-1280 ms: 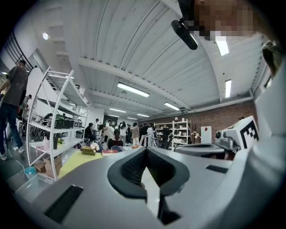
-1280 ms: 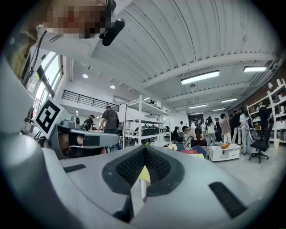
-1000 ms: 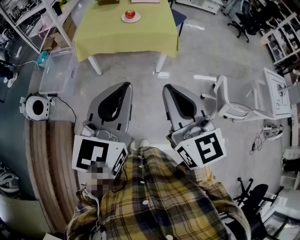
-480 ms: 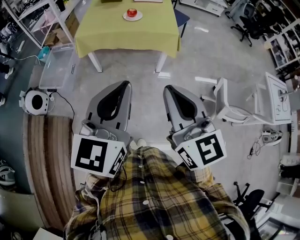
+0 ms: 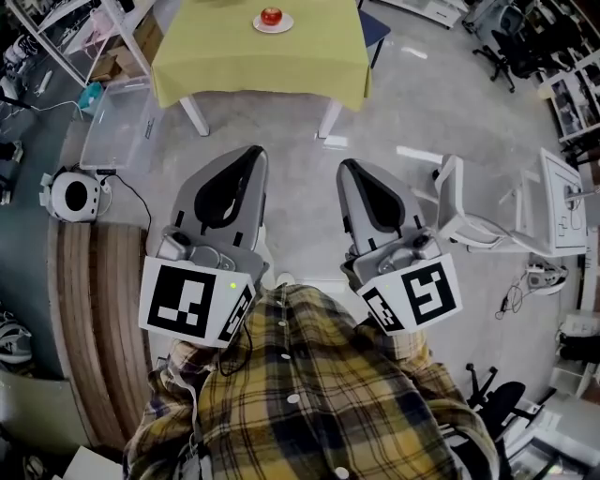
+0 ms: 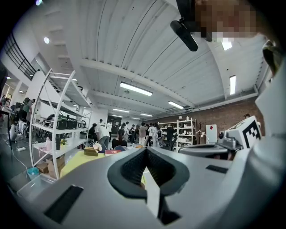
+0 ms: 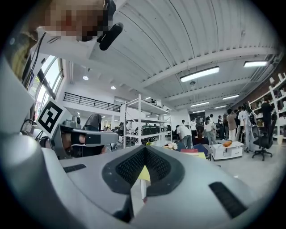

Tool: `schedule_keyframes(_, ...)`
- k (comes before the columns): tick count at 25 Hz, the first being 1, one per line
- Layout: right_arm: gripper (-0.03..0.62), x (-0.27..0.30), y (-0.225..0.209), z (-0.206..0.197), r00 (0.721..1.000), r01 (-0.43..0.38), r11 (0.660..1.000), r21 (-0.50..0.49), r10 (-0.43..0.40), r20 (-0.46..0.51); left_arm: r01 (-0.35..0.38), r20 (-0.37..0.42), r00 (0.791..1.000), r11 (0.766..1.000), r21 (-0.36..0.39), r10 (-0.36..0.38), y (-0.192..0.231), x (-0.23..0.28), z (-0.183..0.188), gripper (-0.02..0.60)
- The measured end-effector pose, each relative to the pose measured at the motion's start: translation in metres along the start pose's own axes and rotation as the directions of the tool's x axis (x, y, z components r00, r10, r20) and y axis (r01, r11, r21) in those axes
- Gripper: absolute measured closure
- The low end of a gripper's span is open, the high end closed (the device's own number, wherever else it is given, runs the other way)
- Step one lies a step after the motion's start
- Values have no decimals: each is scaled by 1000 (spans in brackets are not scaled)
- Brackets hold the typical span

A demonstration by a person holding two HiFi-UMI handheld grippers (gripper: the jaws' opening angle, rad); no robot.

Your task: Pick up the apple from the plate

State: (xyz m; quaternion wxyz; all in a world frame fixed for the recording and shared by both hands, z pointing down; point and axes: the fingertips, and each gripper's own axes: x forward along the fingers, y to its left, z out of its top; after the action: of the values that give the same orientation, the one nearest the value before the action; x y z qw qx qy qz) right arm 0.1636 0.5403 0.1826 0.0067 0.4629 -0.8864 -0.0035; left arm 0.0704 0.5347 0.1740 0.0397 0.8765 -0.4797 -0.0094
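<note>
Yellow worktop (image 5: 262,61) well ahead across open floor; apple (image 5: 271,16) sits on plate (image 5: 286,25). Left claw (image 5: 251,156) and right claw (image 5: 349,169) closed, empty. Nothing done yet.

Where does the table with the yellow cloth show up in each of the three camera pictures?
Head view: the yellow table sits at the top centre.
Left gripper view: the yellow table is at the lower left, far off.
Right gripper view: the yellow table is right of centre.
Shared landmark: the white shelf rack, left of the table in every view.
</note>
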Motion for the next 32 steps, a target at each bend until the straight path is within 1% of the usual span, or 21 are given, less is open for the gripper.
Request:
schedule_keyframes(8,597,76,-23,2,1000,18,1000,-2,-18,10,31,4,1000,999,19,-31,58,54,11,577)
schedule_keyframes(15,597,157,-32,4,999,33,999,-3,-33,3,56,-6,998,998,24,-56,125,95,16,577)
schedule_keyframes(22,597,216,-36,-4,998,64,998,1,-64,-26,64,-17,998,998,-2,-64,187,118,11,577)
schedule_keyframes(28,597,245,-48,-11,995,88,996,14,-87,-58,79,-46,996,996,-27,-80,211,140,2,577)
schedule_keyframes(32,597,264,-61,-15,994,86,996,14,-85,-71,77,-46,996,996,-35,-78,225,159,1,577)
